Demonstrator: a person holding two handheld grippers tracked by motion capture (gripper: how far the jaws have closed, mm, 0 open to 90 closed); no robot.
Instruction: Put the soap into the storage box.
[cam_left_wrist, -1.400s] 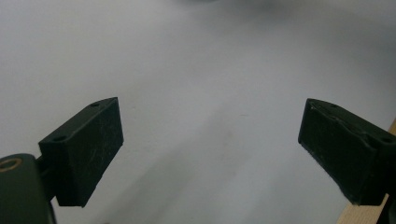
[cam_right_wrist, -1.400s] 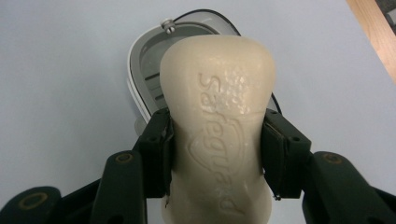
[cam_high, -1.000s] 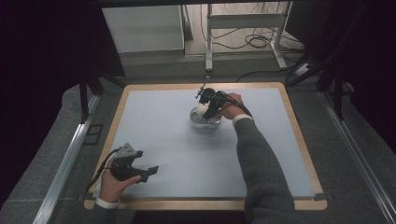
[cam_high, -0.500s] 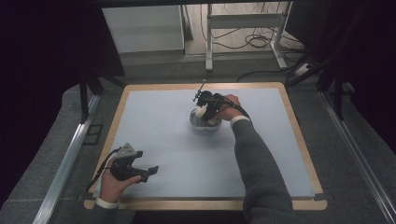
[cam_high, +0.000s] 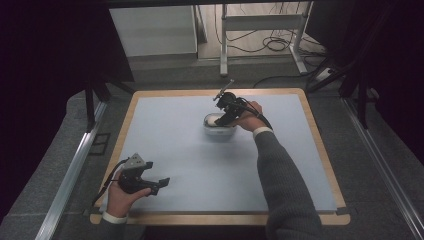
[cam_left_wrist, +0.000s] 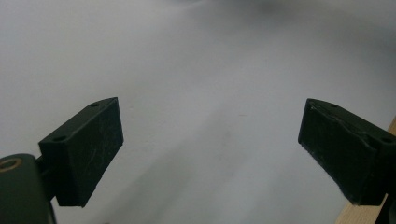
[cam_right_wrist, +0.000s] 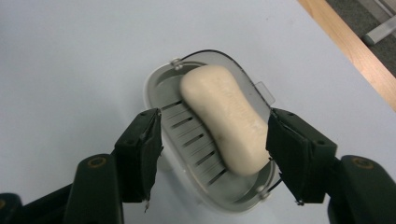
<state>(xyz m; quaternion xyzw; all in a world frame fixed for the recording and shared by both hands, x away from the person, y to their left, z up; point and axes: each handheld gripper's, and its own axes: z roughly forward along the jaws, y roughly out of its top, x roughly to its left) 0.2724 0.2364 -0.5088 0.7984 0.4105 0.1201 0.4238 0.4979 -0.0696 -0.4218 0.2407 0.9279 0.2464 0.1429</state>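
A cream bar of soap (cam_right_wrist: 224, 116) lies slantwise in a grey slotted soap dish (cam_right_wrist: 161, 84) with a clear hinged lid folded back. My right gripper (cam_right_wrist: 212, 158) hovers over the dish, its jaws just having been opening. One jaw stands at each side of the soap's near end, and the pads do not press on it. From above, the dish (cam_high: 220, 132) sits past the middle of the mat, with the right gripper (cam_high: 226, 116) over it. My left gripper (cam_high: 162, 182) rests at the near left, open over bare mat (cam_left_wrist: 210, 70) with nothing between its jaws.
A pale blue mat (cam_high: 190, 150) covers the table, framed by a wooden border (cam_high: 215, 218). The border's edge lies close to the left gripper's right jaw (cam_left_wrist: 369, 205). Metal rails run along both sides, and table legs and cables lie beyond the far edge.
The right hand has shifted a little over the soap dish. The left hand has kept still.
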